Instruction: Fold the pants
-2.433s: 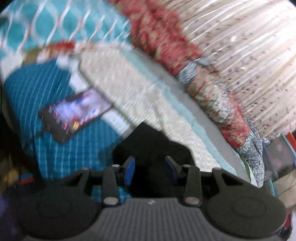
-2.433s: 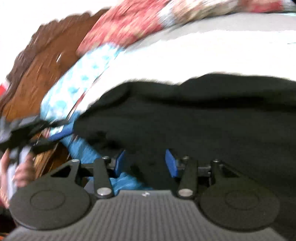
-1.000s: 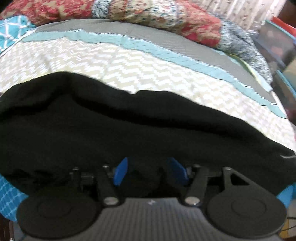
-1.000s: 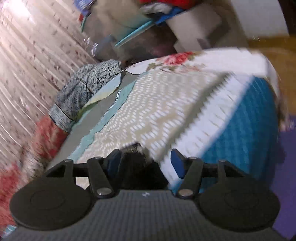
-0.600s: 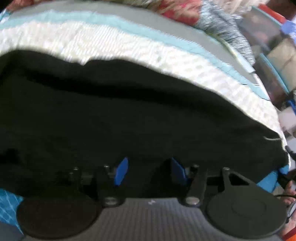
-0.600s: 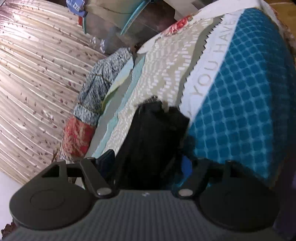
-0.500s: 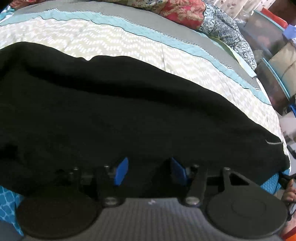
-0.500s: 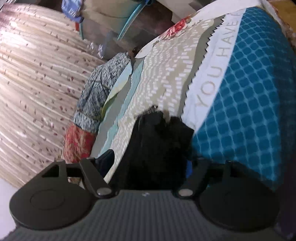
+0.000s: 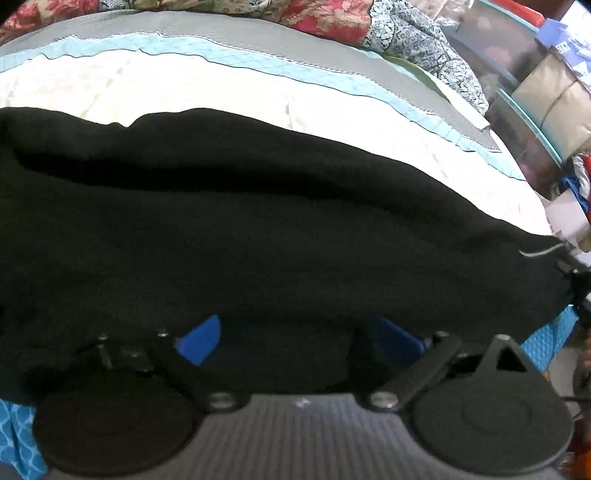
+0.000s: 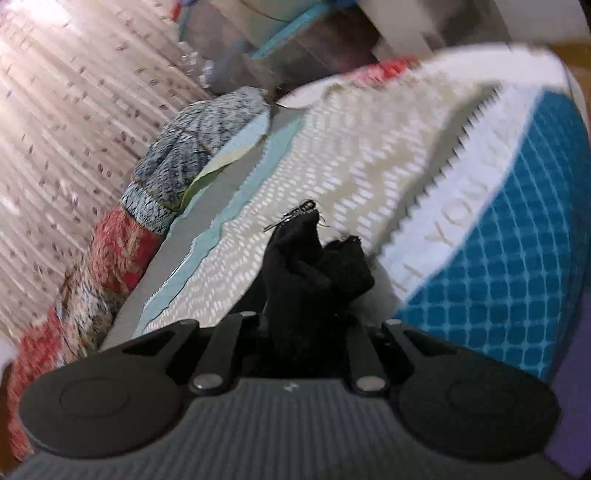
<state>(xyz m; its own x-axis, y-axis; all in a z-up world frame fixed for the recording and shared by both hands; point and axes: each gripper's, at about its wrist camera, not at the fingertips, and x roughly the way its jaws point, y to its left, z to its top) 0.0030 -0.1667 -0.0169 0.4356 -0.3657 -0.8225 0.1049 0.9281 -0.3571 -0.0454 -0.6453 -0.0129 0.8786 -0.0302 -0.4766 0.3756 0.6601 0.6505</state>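
Observation:
The black pants (image 9: 258, 229) lie stretched across the bed's patterned cover (image 9: 184, 85), filling the middle of the left wrist view. My left gripper (image 9: 295, 336) sits at their near edge with its blue pads spread wide apart, cloth lying over and between them. In the right wrist view a bunched end of the pants (image 10: 314, 266) sticks up between the fingers of my right gripper (image 10: 306, 325); the pads are hidden under the cloth, so the grip is unclear. The other gripper shows at the pants' far right end (image 9: 576, 288).
A rolled floral quilt (image 9: 332, 18) runs along the far side of the bed. Boxes and bins (image 9: 546, 96) stand beyond the right end. A pleated curtain (image 10: 55, 110) hangs behind the bed. The cover's blue checked band (image 10: 517, 258) is at the near edge.
The left gripper's pads have spread wider apart at the pants' edge. The right gripper's view shifted slightly and the bunched pants end stays between its fingers.

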